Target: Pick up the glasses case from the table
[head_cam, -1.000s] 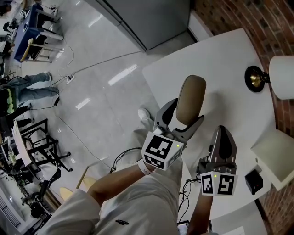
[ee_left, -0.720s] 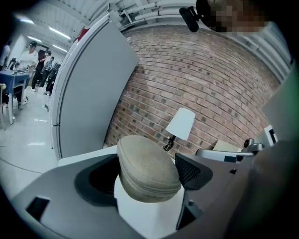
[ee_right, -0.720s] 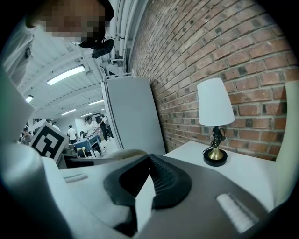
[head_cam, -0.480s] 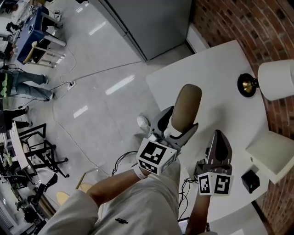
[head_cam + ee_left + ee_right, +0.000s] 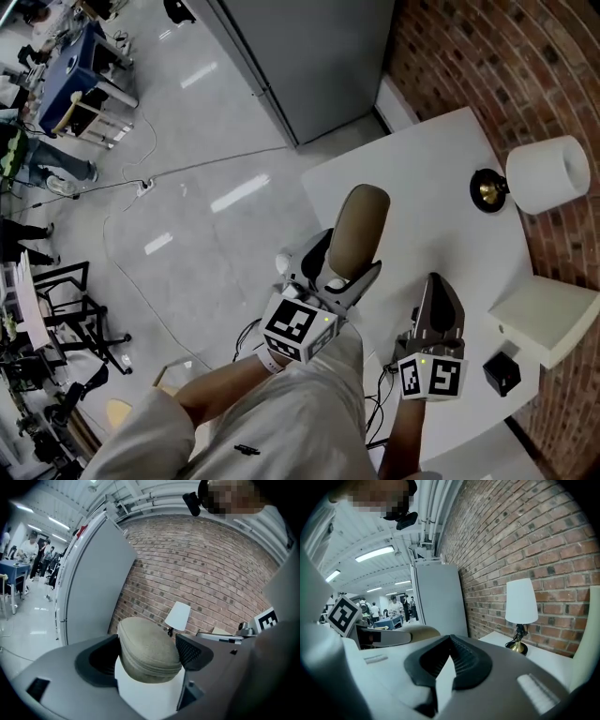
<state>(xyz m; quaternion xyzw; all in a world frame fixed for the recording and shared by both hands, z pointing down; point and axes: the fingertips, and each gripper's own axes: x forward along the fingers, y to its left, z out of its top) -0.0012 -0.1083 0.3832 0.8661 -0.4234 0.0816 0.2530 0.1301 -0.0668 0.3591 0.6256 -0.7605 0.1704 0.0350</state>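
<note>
Looking along left gripper (image 5: 149, 644) alone shows jaws pressing glasses case (image 5: 143, 637)

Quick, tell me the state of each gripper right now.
Left gripper: jaws closed on the glasses case.
Right gripper: jaws closed together, holding nothing.
</note>
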